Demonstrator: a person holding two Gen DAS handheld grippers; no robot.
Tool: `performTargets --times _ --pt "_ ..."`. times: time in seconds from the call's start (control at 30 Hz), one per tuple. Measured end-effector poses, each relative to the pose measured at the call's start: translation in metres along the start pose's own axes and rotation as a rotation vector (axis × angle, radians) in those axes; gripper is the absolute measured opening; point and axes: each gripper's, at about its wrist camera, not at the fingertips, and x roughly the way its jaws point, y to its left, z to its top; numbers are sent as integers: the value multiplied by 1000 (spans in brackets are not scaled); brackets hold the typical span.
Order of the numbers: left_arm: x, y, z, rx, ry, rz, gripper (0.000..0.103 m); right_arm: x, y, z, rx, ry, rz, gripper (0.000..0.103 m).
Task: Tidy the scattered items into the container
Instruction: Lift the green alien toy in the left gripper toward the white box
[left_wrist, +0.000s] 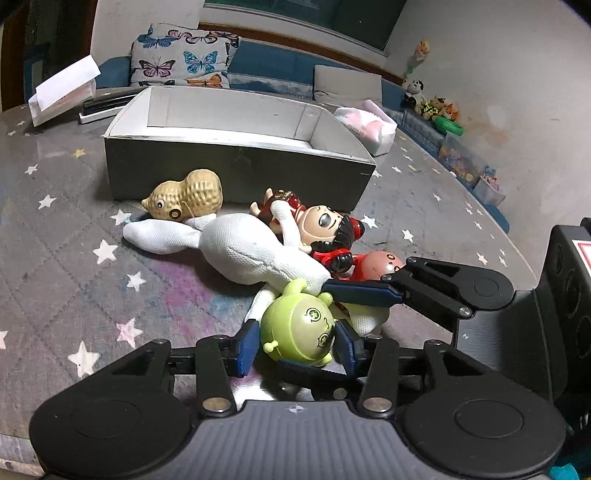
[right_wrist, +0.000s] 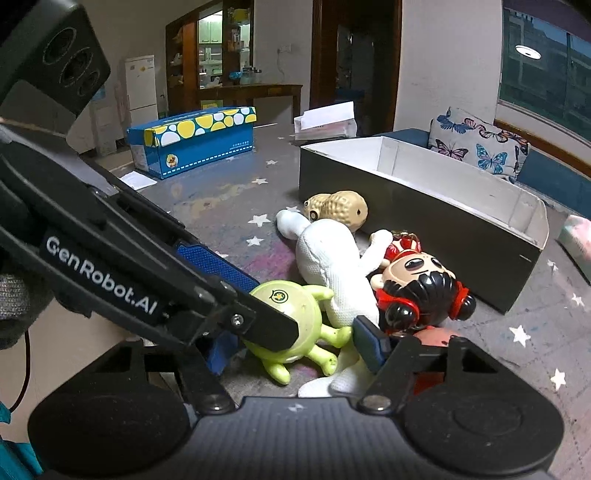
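The left hand-held gripper is seen clasped around the green round toy, a blue pad against each side; the right hand-held gripper is spread apart, gripping nothing, its fingers either side of the white plush; beside these lie the red-dressed doll and peanut toy on the table; beyond them the open box stands.

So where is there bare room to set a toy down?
Inside the grey cardboard box, whose visible part is empty, and on the star-print mat left of the white plush toy. It is crowded around the green round figure, where both grippers meet.
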Motion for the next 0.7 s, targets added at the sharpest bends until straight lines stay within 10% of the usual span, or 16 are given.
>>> performTargets --times 0.7 --pt "-17 -21 79 80 -154 -61 47 -36 -46 56 -44 -150 -81 69"
